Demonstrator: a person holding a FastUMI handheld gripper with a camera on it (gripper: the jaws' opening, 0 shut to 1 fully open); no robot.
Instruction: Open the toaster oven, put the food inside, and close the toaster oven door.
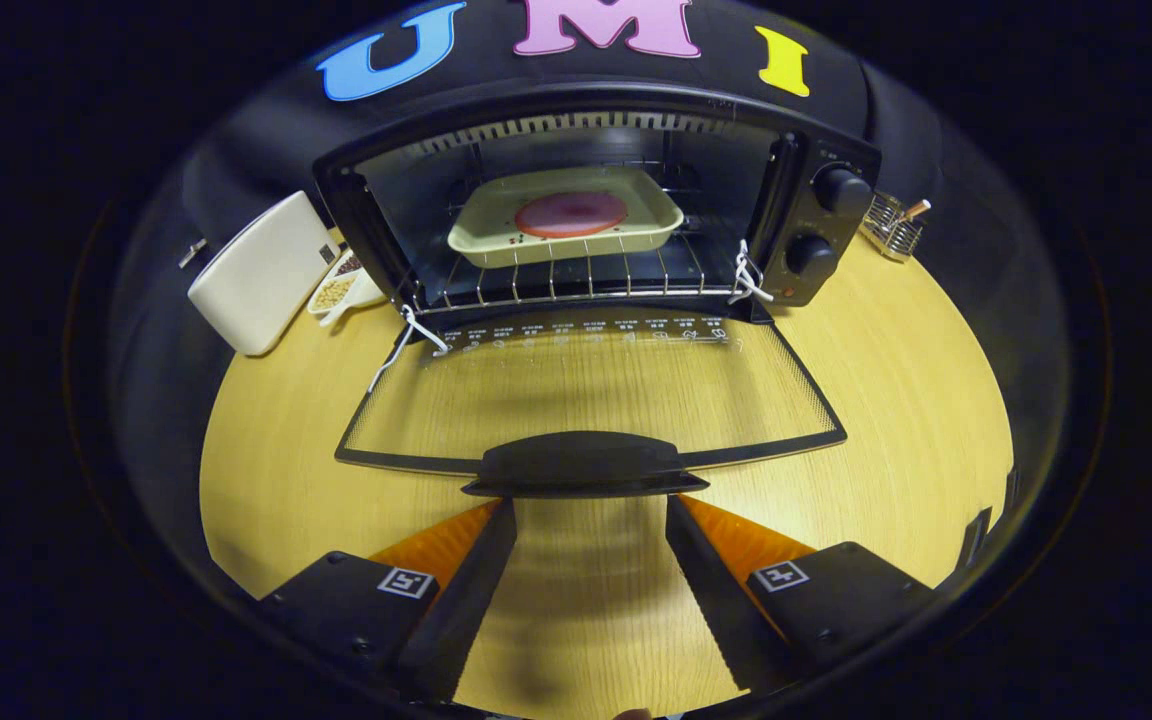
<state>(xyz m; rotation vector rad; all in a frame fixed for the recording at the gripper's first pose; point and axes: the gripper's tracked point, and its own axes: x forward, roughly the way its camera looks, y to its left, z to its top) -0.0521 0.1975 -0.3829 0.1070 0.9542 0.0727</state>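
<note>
The toaster oven (pixel 596 210) sits at the back of the table (pixel 886 400), its glass door (pixel 586 400) lying flat open. The tray (pixel 566 225) with pink food (pixel 571 214) rests on the rack. My gripper (pixel 591 515) is open, holding nothing, just behind the door handle (pixel 584 462). I think I should slide under the handle and lift slowly.

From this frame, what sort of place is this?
Likely a mock kitchen counter: a toaster oven open on a wooden table, a food tray inside. The gripper is open by the door handle.
</note>
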